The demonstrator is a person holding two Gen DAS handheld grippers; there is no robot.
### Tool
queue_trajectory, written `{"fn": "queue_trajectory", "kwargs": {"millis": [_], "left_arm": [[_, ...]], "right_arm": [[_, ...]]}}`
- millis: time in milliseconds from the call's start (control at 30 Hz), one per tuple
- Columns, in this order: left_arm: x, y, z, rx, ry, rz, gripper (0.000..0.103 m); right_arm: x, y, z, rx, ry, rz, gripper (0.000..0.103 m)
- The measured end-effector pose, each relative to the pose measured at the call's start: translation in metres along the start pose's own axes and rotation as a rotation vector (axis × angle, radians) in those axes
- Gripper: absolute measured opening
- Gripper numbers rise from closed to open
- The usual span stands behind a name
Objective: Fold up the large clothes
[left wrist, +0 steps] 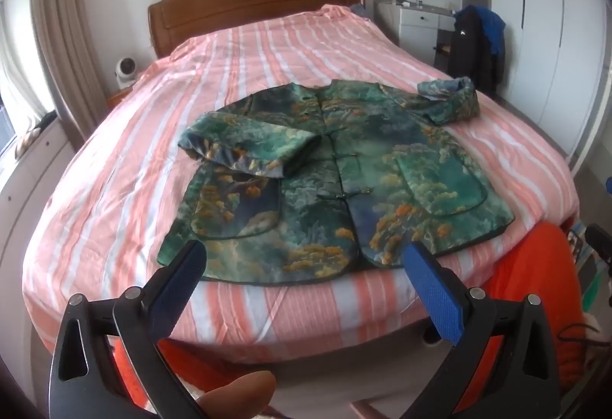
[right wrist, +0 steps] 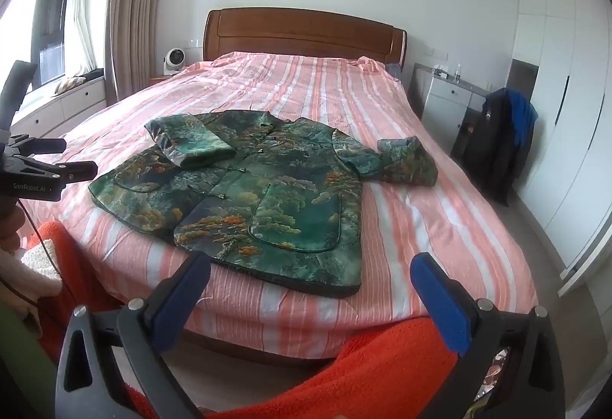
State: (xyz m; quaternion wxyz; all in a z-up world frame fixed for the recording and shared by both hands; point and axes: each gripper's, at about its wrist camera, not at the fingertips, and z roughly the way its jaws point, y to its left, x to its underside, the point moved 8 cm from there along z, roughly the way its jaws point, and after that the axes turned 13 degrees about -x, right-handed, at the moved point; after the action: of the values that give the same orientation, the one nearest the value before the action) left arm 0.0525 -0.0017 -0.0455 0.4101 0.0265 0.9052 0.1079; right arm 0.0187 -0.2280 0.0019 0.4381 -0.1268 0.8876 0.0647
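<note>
A: L gripper [left wrist: 304, 264]?
B: Jaws wide, nothing btwn. Jacket [left wrist: 336, 182] lies just past the tips, hem nearest, flat on the bed [left wrist: 267, 48].
A: R gripper [right wrist: 310, 275]?
B: Same, jaws wide, empty. Jacket hem corner sits btwn and just beyond its tips.
A: Sleeves?
B: One folded across the chest, other bunched out to the side. Further out: headboard [right wrist: 306, 33], fan [right wrist: 174, 59], dark coat [right wrist: 497, 151] far right of the jaws.

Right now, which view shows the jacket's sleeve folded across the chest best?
The left wrist view: the folded sleeve lies near centre, cuff visible. The right wrist view shows it smaller, off to the left.
</note>
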Motion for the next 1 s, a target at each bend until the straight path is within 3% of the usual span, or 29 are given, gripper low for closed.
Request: {"fn": "queue_trajectory", "kwargs": {"millis": [1000], "left_arm": [[0.0025,-0.0080,0.0045,0.007,0.012,0.012,0.103]], "right_arm": [[-0.0030,0.0045,0.0050,-0.014,0.003,-0.011,0.103]]}}
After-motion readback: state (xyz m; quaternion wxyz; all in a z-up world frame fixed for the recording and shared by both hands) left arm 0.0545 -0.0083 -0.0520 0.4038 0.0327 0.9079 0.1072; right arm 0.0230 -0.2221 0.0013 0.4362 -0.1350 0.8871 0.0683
